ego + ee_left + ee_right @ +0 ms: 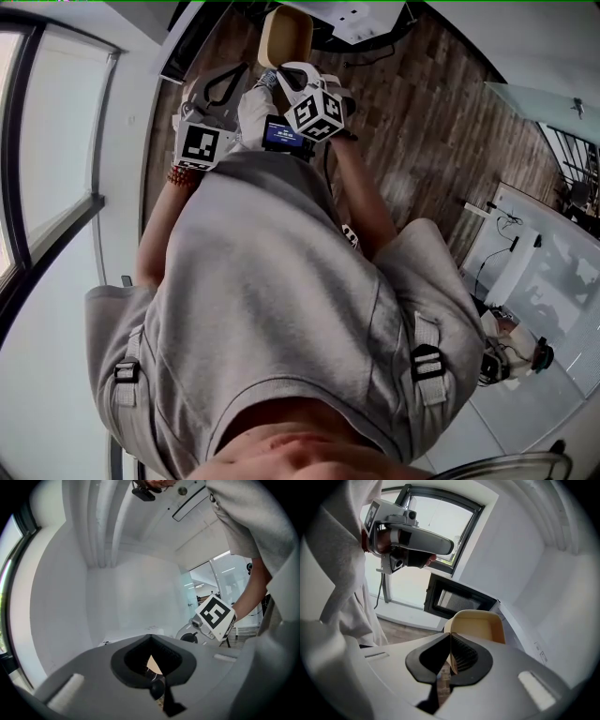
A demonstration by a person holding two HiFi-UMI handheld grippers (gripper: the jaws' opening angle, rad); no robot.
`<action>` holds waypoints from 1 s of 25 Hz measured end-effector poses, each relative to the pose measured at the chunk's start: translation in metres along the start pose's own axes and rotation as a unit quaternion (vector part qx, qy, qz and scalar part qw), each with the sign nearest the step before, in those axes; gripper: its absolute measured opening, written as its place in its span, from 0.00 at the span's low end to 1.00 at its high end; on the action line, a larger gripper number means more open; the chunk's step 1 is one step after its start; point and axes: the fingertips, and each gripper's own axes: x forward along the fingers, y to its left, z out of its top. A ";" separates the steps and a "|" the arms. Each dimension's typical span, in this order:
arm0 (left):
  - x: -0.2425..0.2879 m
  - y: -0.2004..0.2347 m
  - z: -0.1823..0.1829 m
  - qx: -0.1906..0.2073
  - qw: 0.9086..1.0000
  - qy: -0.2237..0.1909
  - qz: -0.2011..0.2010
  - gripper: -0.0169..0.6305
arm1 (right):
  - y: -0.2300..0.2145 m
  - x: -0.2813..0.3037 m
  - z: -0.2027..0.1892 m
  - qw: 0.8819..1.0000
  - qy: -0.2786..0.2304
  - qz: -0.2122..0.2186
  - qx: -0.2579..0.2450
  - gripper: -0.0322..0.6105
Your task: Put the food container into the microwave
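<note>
A beige food container point(286, 37) hangs above the wooden floor, just beyond both grippers. My right gripper point(281, 69) is shut on its near rim; in the right gripper view the jaws point(450, 634) pinch the edge of the container point(480, 627). A black microwave point(457, 601) with a mesh window stands behind the container, under the window. My left gripper point(246, 70) is beside the container on its left, with its jaws point(150, 638) closed tip to tip. Only a beige sliver shows through their gap. The right gripper's marker cube point(215, 613) appears in the left gripper view.
A large window point(37, 141) runs along the left. The wooden floor point(422, 122) stretches ahead. A white desk point(553, 253) with cables stands at the right. The person's grey shirt point(272, 309) fills the lower head view.
</note>
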 end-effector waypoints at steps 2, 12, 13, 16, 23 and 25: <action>-0.001 -0.001 -0.003 -0.001 1.000 0.001 -0.003 0.03 | 0.000 0.004 -0.003 1.000 0.007 0.004 -0.003 0.09; -0.007 -0.006 -0.004 -0.013 1.000 0.001 -0.017 0.03 | 0.000 0.012 -0.009 0.999 0.036 0.017 -0.009 0.09; -0.008 -0.007 -0.005 -0.014 1.000 0.002 -0.017 0.03 | 0.000 0.013 -0.009 0.999 0.038 0.018 -0.011 0.09; -0.008 -0.006 -0.006 -0.017 1.000 0.004 -0.018 0.03 | 0.001 0.016 -0.009 0.999 0.040 0.020 -0.013 0.09; -0.003 -0.007 -0.005 -0.006 1.000 0.004 -0.022 0.03 | 0.001 0.024 -0.014 0.999 0.039 0.031 -0.011 0.09; -0.002 -0.003 -0.004 -0.003 1.000 0.006 -0.017 0.03 | 0.000 0.026 -0.017 0.999 0.040 0.033 -0.010 0.09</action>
